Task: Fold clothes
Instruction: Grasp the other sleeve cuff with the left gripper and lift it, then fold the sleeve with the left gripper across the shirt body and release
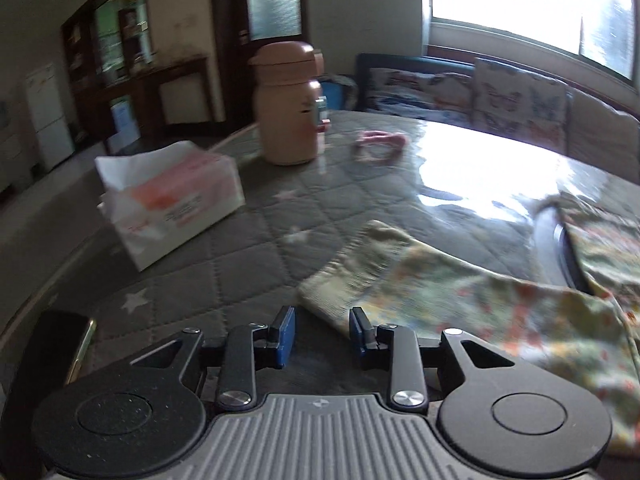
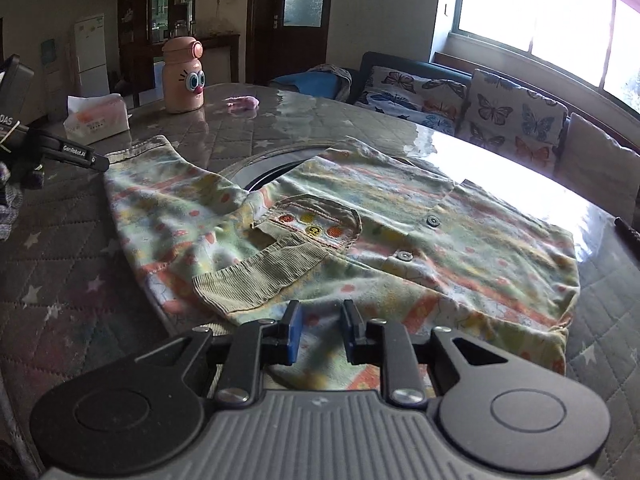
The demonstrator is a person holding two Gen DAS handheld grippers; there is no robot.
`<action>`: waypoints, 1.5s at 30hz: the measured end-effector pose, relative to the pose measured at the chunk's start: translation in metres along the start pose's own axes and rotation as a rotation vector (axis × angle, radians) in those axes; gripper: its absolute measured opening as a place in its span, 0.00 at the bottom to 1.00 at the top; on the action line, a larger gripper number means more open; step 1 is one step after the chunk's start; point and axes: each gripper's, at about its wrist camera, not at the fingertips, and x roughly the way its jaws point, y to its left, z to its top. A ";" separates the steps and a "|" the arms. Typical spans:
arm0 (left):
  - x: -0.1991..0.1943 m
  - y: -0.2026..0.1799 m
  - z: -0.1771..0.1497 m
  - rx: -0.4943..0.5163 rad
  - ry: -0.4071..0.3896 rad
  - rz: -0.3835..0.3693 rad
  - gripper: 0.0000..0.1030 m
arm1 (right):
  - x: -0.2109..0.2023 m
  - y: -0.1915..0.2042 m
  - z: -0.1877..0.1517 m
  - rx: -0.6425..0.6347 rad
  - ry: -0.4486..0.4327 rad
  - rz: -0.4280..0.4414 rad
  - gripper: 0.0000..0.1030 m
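On the quilted grey table a small floral garment is spread across the middle, partly over the dark round inset, with one sleeve already laid over its front and its ribbed cuff resting near the embroidered pocket. Toward the far edge a pink bottle with cartoon eyes is seen, a tissue pack beside it at the far left, and a small pink item lying apart from both. The step in hand is judged to be the folding-in of the other sleeve, whose cuff lies flat near the left edge. For a clean fold, that cuff should be taken at its ribbed end, lifted only slightly, and carried across so that the crease falls straight along the shoulder line; the near hem would best be kept pinned so the body is not dragged. The left gripper is held with its jaws partly apart, nothing being between them, one pad just beside the cuff's near corner. The right gripper is poised low over the near hem, its jaws a little apart and clamped on nothing, though contact with the cloth beneath cannot be told.
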 end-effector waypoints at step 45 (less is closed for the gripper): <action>-0.113 -0.234 -0.032 0.414 0.002 -0.737 0.28 | -0.053 -0.090 -0.037 0.388 -0.078 -0.056 0.21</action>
